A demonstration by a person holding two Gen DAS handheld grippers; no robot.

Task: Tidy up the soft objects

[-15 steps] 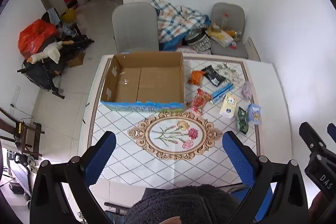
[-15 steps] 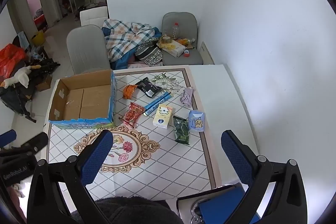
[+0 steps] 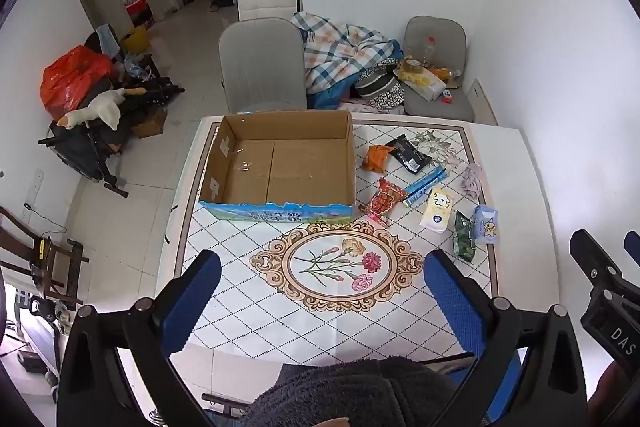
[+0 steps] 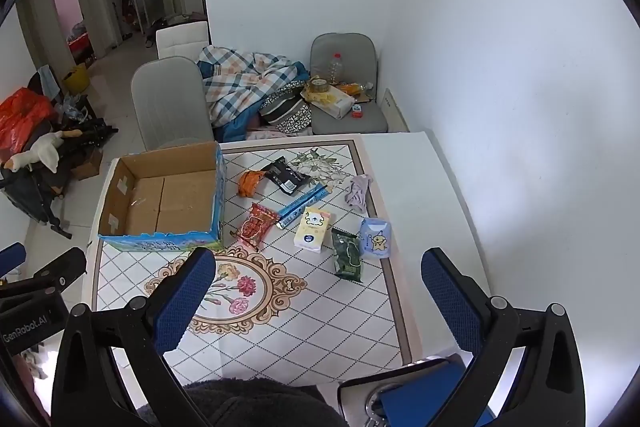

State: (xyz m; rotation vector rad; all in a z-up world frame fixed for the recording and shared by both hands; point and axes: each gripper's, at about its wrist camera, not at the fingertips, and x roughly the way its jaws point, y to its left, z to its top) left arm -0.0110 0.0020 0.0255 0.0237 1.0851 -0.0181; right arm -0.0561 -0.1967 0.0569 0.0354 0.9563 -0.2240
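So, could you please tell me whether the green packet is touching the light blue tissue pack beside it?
Touching, it seems: in the left wrist view the green packet overlaps the light blue tissue pack's lower edge with no tablecloth showing between them.

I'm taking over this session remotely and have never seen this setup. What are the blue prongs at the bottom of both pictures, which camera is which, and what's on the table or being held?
There is no robot arm: a person holds a two-finger gripper in each hand, each with a fisheye camera looking forward along its fingers. The blue prongs are those fingers. One picture comes from the left gripper, the other from the right gripper. Both are open above the table and hold nothing.

On the table stands an open cardboard box with nothing visible inside. To its right lie soft packets: an orange pouch, a black packet, a red snack pack, a blue stick pack, a white tissue pack, a green packet, a light blue tissue pack and a lilac cloth. Nothing has been packed yet.
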